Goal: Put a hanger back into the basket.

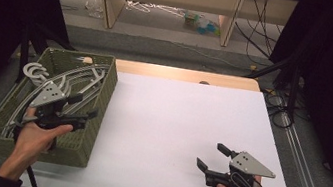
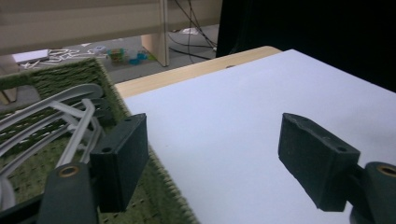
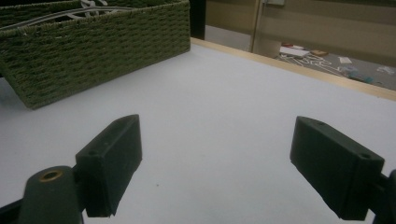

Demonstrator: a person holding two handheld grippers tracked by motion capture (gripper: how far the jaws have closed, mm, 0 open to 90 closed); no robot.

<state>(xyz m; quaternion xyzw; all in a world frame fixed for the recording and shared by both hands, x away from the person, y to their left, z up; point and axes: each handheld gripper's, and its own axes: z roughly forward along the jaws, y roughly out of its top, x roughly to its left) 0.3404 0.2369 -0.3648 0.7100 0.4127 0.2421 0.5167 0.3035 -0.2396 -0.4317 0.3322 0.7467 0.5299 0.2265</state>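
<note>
Our left gripper [image 1: 82, 105] hangs over the near right edge of the green basket [image 1: 103, 93], jaws wide apart and holding nothing. Inside the basket lie grey hangers [image 1: 73, 79], piled together. Our right gripper [image 1: 211, 157] waits low over the white table [image 1: 175, 120], well apart from the basket, jaws also spread and holding nothing. We think a hanger comes out next: the left gripper must dip in and pinch one bar.

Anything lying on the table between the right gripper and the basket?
No. From the right gripper to the green basket, the white tabletop is bare, seen in the high view.
</note>
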